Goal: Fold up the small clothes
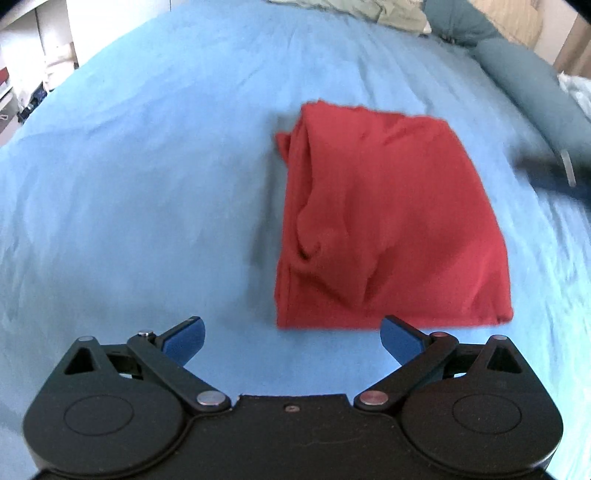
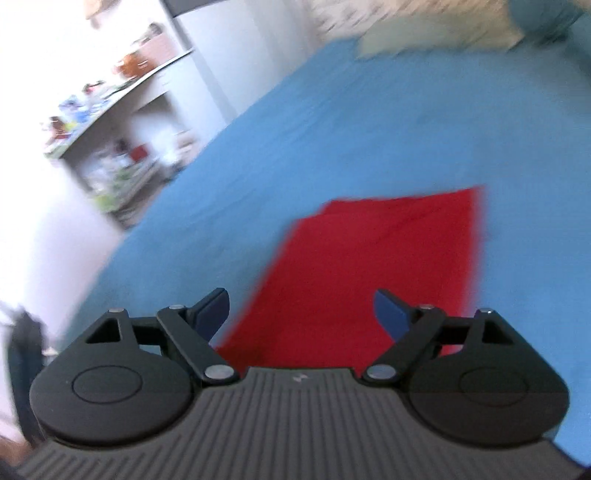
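Note:
A red garment lies folded into a rough rectangle on the blue bed sheet, with creases along its left side. My left gripper is open and empty, hovering just short of the garment's near edge. In the right wrist view the same red garment lies flat under and ahead of my right gripper, which is open and empty above it. That view is blurred by motion. A dark blurred shape at the right edge of the left wrist view looks like the other gripper.
Pale green clothes lie at the far end of the bed. A grey-green bolster runs along the far right. Cluttered white shelves stand beside the bed on the left.

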`<state>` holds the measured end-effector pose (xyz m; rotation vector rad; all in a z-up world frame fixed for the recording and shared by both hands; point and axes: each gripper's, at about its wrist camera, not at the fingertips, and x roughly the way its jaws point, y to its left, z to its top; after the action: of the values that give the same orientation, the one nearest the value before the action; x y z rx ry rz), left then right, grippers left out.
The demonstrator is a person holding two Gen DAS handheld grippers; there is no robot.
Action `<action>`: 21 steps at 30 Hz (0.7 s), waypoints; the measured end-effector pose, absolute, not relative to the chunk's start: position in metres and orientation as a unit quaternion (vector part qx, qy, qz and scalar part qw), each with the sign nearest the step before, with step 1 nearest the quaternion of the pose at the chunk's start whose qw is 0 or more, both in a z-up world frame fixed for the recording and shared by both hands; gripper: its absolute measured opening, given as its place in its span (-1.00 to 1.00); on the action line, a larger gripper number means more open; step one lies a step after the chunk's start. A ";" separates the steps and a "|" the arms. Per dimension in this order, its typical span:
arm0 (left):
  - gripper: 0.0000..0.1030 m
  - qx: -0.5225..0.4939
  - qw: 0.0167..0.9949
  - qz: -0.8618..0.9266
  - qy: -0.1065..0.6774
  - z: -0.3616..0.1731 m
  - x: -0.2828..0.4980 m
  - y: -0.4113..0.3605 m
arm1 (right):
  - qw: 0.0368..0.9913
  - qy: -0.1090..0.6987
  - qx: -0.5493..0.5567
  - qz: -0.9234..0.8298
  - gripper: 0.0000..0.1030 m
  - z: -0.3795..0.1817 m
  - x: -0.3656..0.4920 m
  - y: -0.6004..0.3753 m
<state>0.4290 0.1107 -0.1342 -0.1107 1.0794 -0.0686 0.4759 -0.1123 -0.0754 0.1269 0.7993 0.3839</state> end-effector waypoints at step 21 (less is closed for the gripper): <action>-0.30 -0.083 0.854 -0.039 0.513 -0.145 0.468 0.102 | 0.916 0.399 -0.036 0.019 0.79 -0.184 0.411 -0.109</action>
<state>0.4678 0.1020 -0.1447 -0.1747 1.0782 -0.0830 0.4114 -0.1090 -0.1842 -0.0735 0.8211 0.0391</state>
